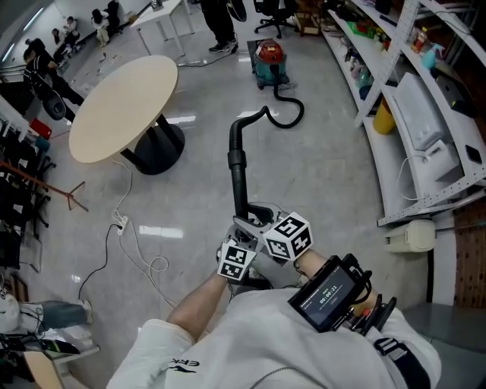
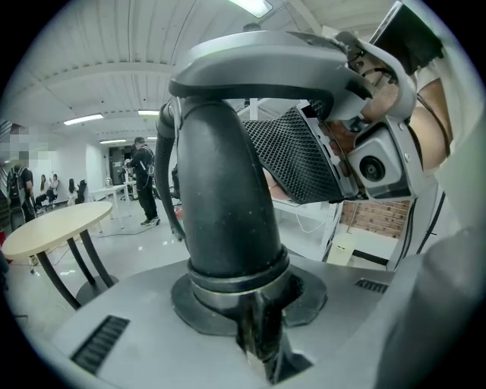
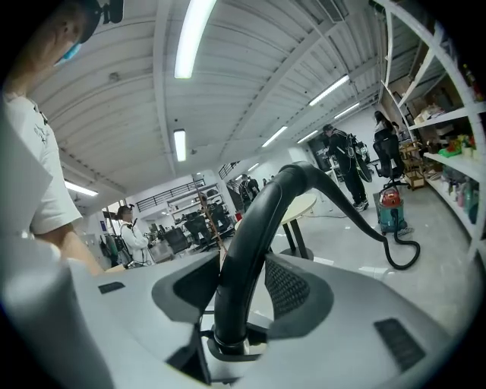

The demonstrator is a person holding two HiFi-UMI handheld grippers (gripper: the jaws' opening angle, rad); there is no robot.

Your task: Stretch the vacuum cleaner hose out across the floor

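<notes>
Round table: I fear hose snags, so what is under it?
A black base and a white cable emerging at its edge show; the tabletop covers the floor beneath.

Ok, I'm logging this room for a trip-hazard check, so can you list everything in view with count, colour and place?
vacuum cleaner: one, red top, teal body, far floor beside the shelving
hose: one, black, curls off the vacuum cleaner, then rises to the grippers
round table: one, beige top, black base, left of the hose
power strip: one, white, on the floor near the table, with loose white cable
shelving: one run, white, along the right side
people: several, mostly in dark clothes, far end of the room
left gripper: one, grey, shut on the hose
right gripper: one, grey, shut on the hose
</notes>
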